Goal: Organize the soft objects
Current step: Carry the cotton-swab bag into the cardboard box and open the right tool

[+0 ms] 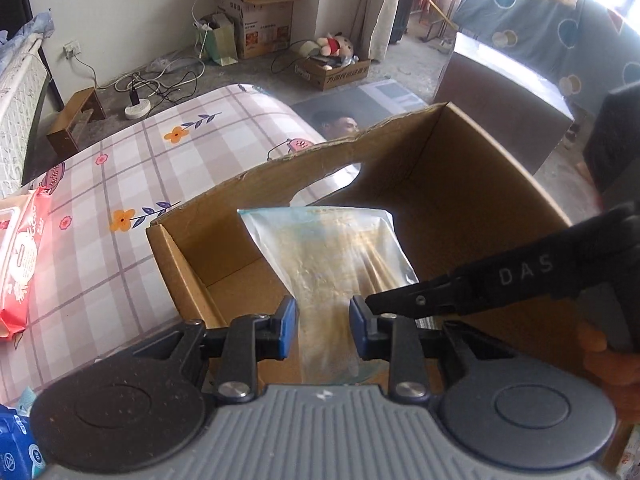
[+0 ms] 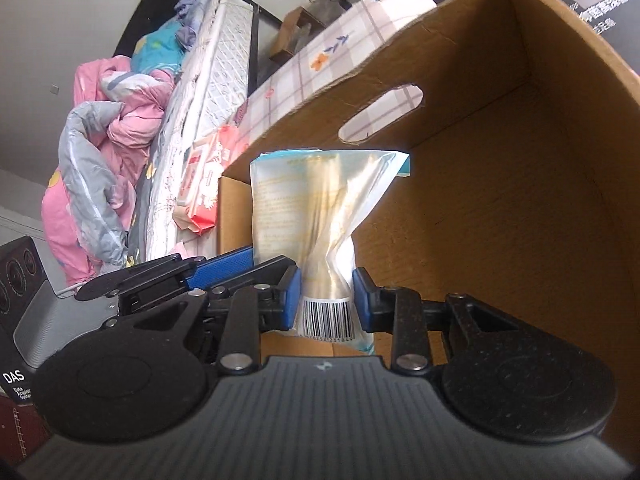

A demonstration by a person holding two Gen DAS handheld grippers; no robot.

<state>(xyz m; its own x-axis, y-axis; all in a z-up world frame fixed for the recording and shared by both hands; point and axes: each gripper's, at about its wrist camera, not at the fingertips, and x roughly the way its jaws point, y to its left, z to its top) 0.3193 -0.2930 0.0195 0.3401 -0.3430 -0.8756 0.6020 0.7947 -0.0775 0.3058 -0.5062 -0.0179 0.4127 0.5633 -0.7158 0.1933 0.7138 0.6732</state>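
A soft clear-and-blue plastic pack (image 1: 332, 248) hangs over the open brown cardboard box (image 1: 460, 184), which stands on the bed. My left gripper (image 1: 323, 328) is shut on the pack's lower part, its blue pads pressing both sides. One black finger (image 1: 420, 298) of my right gripper reaches in from the right beside it. In the right wrist view the same pack (image 2: 320, 208) shows a barcode, and my right gripper (image 2: 326, 300) is shut on its pinched waist. The left gripper's blue finger (image 2: 224, 266) lies just to the left. The box (image 2: 520, 160) is bare inside where visible.
A red-and-white tissue pack (image 1: 20, 264) lies on the plaid flowered bed sheet (image 1: 120, 168) left of the box. A blue pack (image 1: 16, 448) sits at the lower left. A pink quilt (image 2: 112, 120) is heaped beyond the mattress. Cartons (image 1: 260, 20) and cables clutter the floor.
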